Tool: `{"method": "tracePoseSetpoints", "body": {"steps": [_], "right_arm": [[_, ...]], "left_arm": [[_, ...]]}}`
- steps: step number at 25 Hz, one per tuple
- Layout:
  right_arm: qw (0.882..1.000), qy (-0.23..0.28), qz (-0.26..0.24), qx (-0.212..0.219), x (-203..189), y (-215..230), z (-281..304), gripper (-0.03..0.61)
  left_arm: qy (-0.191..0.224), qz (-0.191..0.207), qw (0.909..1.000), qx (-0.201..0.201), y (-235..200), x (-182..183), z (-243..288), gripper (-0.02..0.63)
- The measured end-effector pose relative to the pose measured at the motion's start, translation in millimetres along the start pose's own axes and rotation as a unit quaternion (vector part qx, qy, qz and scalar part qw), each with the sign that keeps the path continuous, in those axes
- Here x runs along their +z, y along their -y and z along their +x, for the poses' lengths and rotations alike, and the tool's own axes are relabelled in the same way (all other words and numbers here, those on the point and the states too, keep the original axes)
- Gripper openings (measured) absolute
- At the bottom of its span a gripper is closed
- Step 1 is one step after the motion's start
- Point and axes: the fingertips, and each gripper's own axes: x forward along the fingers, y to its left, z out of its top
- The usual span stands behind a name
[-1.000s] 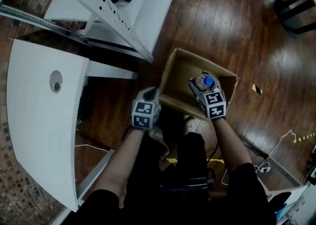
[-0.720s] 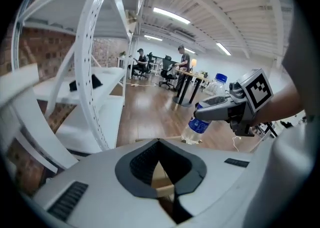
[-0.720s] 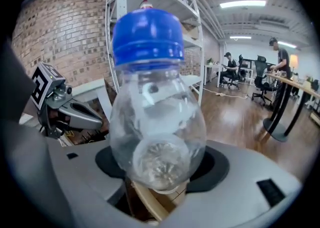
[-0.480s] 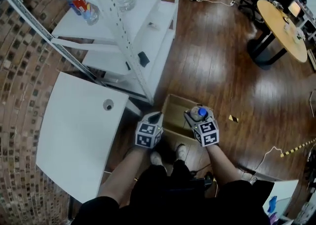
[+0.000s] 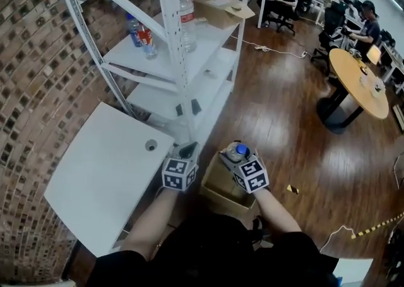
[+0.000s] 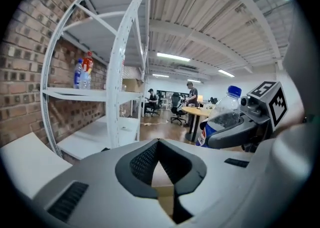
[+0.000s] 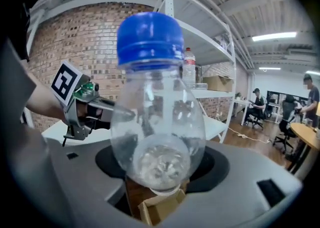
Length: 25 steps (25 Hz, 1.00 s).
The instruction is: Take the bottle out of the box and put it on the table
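My right gripper [image 5: 238, 157] is shut on a clear plastic bottle [image 5: 239, 151] with a blue cap, held well above the open cardboard box [image 5: 221, 191] on the floor. In the right gripper view the bottle [image 7: 155, 122] fills the middle between the jaws [image 7: 160, 166], cap up, with the box [image 7: 160, 208] far below. My left gripper [image 5: 184, 153] is beside it at the same height, jaws closed and holding nothing [image 6: 159, 144]. The left gripper view shows the bottle [image 6: 224, 106] with its blue label in the right gripper [image 6: 235, 128]. The white table [image 5: 95, 185] lies just to the left.
A tall white shelf rack [image 5: 183, 58] with bottles [image 5: 142, 38] and a carton stands behind the table, in front of a brick wall. People sit at a round wooden table [image 5: 363, 84] far right. Yellow tape marks the wooden floor [image 5: 292, 189].
Both grippers have risen from the box to about table height, the right one carrying the bottle out. The head view has lifted from the floor to the room.
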Motion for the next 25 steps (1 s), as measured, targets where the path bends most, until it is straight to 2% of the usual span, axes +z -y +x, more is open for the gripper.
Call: {"method": "tracePoseSetpoints", "body": {"steps": [3, 6, 11, 15, 18, 21, 25], "right_arm": [[0.999, 0.015, -0.015, 0.042, 20, -16, 20, 0.301], [0.995, 0.022, -0.029, 0.096, 36, -46, 46, 0.301], [0.977, 0.022, -0.073, 0.202, 58, -123, 93, 0.301], [0.957, 0.024, -0.105, 0.271, 70, -199, 123, 0.301], [0.941, 0.022, -0.120, 0.315, 79, -265, 143, 0.301], [0.925, 0.019, -0.144, 0.351, 93, -330, 162, 0.301], [0.908, 0.026, -0.159, 0.387, 113, -408, 179, 0.301]], "left_arm": [[0.010, 0.000, 0.9991, 0.042, -23, 5, -25, -0.008], [0.017, -0.007, 0.9940, 0.108, -61, 6, -65, -0.008], [0.034, -0.021, 0.9714, 0.234, -120, -3, -148, -0.008], [0.051, -0.014, 0.9385, 0.341, -154, -22, -230, -0.008], [0.057, -0.032, 0.9126, 0.404, -185, -37, -299, -0.008], [0.073, -0.042, 0.8867, 0.455, -210, -42, -368, -0.008], [0.087, -0.049, 0.8604, 0.500, -243, -50, -446, -0.008]]}}
